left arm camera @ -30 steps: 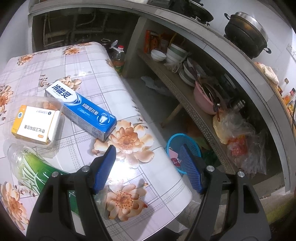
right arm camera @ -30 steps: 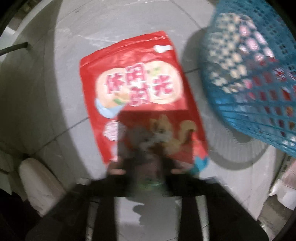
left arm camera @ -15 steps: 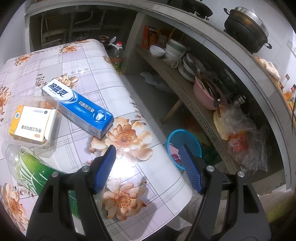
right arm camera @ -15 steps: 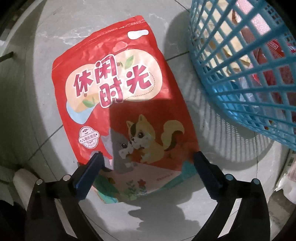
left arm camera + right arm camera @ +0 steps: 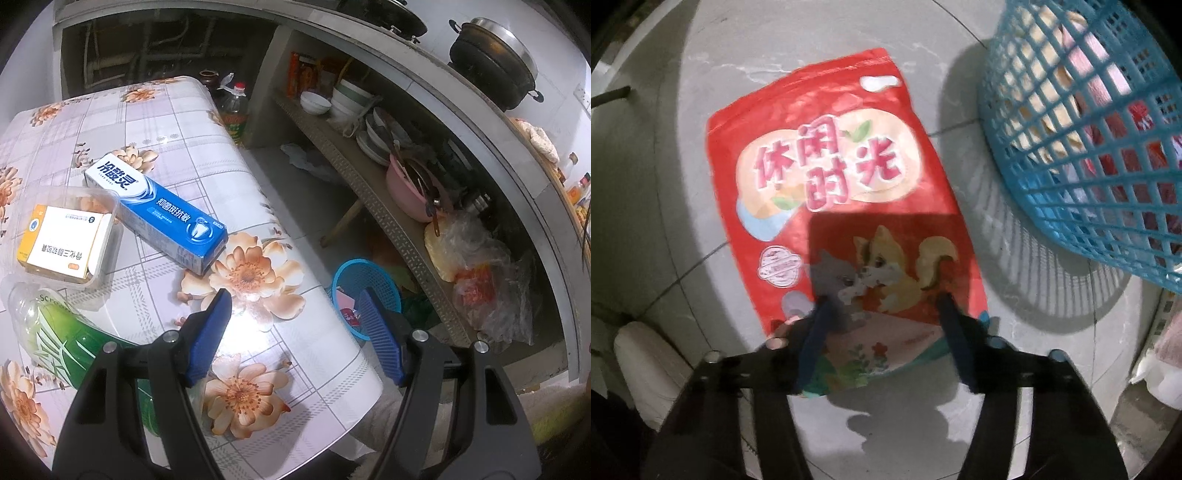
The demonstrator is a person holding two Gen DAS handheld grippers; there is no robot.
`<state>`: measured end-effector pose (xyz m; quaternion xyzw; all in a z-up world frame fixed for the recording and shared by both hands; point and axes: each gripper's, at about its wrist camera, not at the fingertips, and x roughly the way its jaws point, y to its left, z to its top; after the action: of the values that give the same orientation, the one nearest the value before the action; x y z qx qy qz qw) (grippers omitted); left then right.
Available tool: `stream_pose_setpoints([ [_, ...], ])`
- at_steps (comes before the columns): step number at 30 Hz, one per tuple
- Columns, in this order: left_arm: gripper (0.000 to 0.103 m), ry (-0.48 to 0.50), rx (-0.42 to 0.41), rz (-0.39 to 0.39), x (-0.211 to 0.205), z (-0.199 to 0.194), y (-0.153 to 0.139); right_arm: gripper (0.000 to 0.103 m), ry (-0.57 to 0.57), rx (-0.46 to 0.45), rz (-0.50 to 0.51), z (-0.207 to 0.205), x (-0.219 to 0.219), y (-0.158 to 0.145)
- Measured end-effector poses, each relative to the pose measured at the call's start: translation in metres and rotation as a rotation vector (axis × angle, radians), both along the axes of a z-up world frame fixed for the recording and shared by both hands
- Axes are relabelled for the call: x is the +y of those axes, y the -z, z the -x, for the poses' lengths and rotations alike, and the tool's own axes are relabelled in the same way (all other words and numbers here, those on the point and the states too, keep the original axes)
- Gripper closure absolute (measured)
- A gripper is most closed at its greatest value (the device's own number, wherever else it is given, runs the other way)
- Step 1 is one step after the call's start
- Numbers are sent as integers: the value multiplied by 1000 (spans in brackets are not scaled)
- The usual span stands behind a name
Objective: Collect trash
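Observation:
A red snack bag (image 5: 842,206) with a squirrel picture lies flat on the grey floor beside a blue mesh basket (image 5: 1082,155) that holds some trash. My right gripper (image 5: 884,310) is open, its fingers astride the bag's lower end. My left gripper (image 5: 295,310) is open and empty above the flowered table's (image 5: 184,129) near corner. On that table lie a blue toothpaste box (image 5: 155,210), a yellow-and-white medicine box (image 5: 62,240) in a clear tray, and a green plastic bottle (image 5: 62,332). The basket also shows in the left wrist view (image 5: 365,284), on the floor below the table.
A long shelf (image 5: 388,206) with bowls, plates and a pink basin runs along the right. A black pot (image 5: 495,62) sits on the counter above. An oil bottle (image 5: 232,107) stands behind the table. Plastic bags (image 5: 487,280) lie at the shelf's near end.
My right gripper's fingers went from closed together to wide open, then narrowed and pushed forward over the bag's lower end. The left gripper has barely moved.

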<state>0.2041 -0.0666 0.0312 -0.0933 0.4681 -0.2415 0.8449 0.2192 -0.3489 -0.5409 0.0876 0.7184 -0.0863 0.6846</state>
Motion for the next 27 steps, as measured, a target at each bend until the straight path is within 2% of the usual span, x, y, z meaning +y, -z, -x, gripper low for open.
stream_pose_setpoints([
  [2,35,0,-5,-1,1,2,-1,88,-35,4,2,-4,15,-2],
  [4,35,-5,-7,-2,2,3,-1,99,-74,11,34,-8,31,-3],
  [6,35,-10,-8,2,3,4,-3,100,-95,11,69,-10,42,-4],
  [9,35,-12,-15,5,5,6,-5,101,-77,11,69,-11,48,-3],
  [16,35,-7,-26,14,4,9,-7,102,-19,-11,43,13,37,-32],
  [19,35,0,-36,19,3,11,-8,102,108,-36,-53,37,20,-44],
  [20,35,2,-40,19,2,12,-8,102,193,-43,-126,52,9,-47],
  [21,35,3,-43,19,1,13,-8,102,242,-48,-149,62,4,-48],
  [24,35,7,-42,22,-1,14,-8,91,417,-53,-243,98,-15,-46],
  [26,35,10,-40,22,-1,15,-7,73,569,-63,-334,120,-27,-39],
  [27,35,12,-41,22,-2,15,-7,68,642,-73,-388,128,-31,-35],
])
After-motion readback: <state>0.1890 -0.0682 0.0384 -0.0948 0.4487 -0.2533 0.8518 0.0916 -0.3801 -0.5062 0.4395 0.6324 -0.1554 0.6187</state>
